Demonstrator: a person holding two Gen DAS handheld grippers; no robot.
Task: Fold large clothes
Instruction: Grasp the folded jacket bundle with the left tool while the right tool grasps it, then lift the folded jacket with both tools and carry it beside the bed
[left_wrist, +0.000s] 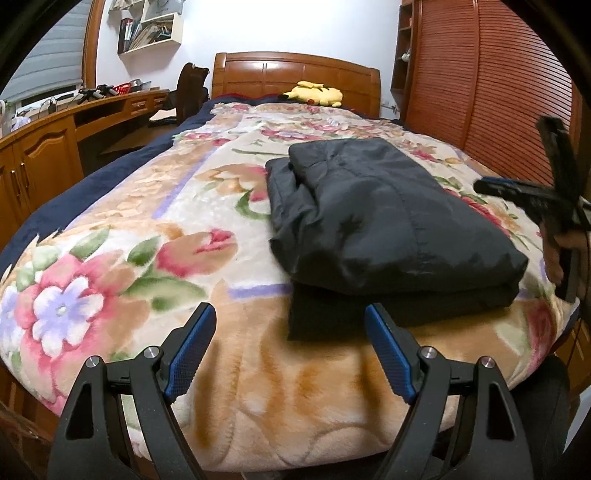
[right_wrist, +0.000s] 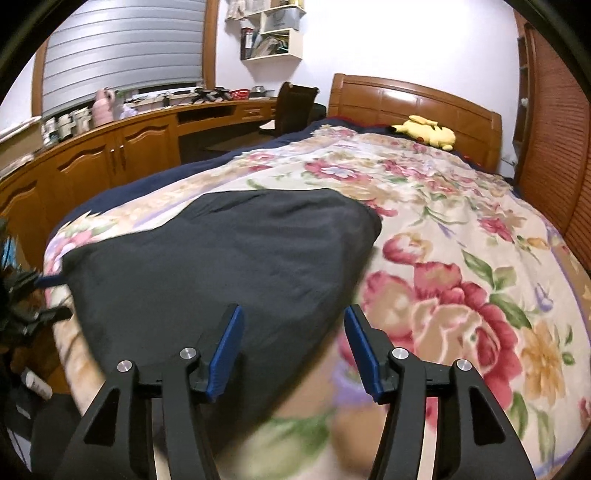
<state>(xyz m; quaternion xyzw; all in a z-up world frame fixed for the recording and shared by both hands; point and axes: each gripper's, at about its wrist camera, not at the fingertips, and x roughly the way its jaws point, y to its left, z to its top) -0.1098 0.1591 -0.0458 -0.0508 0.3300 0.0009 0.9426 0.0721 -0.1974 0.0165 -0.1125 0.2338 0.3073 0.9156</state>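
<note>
The dark garment lies folded into a thick stack right of centre on the flowered blanket, so I judge folding nearly done. My left gripper and right gripper both gape empty.

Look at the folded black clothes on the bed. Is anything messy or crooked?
A little. The folded black garment on the floral blanket isn't squared: its top layer sits skewed, and lower layers poke out at the left and front edges. Nothing looks spilled or damaged.
</note>
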